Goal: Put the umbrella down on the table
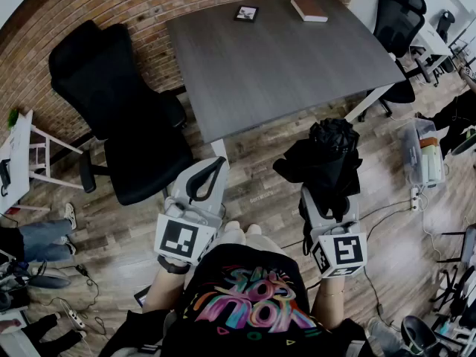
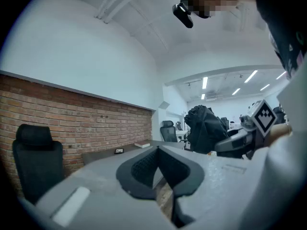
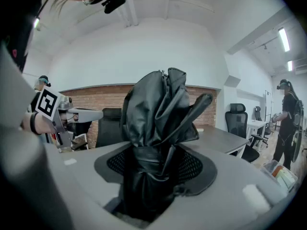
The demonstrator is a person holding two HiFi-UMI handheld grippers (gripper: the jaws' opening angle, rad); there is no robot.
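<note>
A folded black umbrella [image 1: 327, 158] stands up out of my right gripper [image 1: 327, 193], whose jaws are shut on its lower part; the fabric bunches above the pads [image 3: 194, 164] in the right gripper view. It hangs over the wooden floor, short of the near edge of the grey table [image 1: 282, 58]. The umbrella [image 2: 204, 128] also shows at the right of the left gripper view. My left gripper [image 1: 216, 163] is level beside it, shut with nothing between its pads [image 2: 139, 169].
On the table's far edge lie a book [image 1: 309, 9] and a small black framed item [image 1: 246, 13]. A black office chair [image 1: 126, 117] stands left of the table, another chair [image 1: 398, 21] at far right. A plastic box [image 1: 424, 151] and cables lie on the floor at right.
</note>
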